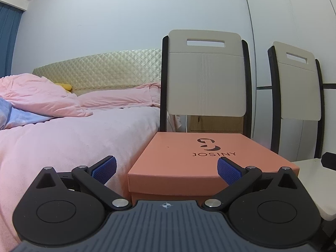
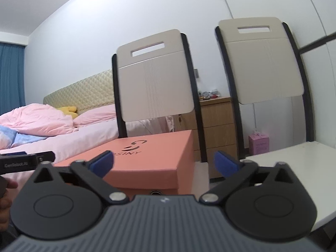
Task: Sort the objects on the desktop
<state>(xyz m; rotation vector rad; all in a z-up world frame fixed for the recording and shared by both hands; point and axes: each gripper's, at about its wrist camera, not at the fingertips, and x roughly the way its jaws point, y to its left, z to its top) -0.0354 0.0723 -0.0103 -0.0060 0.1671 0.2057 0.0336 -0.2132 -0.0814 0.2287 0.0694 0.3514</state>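
A closed salmon-pink shoe box (image 1: 197,157) marked JOSINY stands right in front of both grippers; it also shows in the right wrist view (image 2: 151,157). My left gripper (image 1: 167,171) is open and empty, its blue pads level with the box lid's near edge. My right gripper (image 2: 163,163) is open and empty, just before the box's near right corner. The left gripper's black body (image 2: 25,160) shows at the left edge of the right wrist view. No small desktop objects are in view.
A white tabletop (image 2: 294,168) lies to the right of the box. Two beige chairs (image 2: 155,79) (image 2: 262,63) stand behind. A bed with pink bedding (image 1: 63,130) is on the left. A wooden drawer unit (image 2: 216,126) and a pink carton (image 2: 259,145) stand further back.
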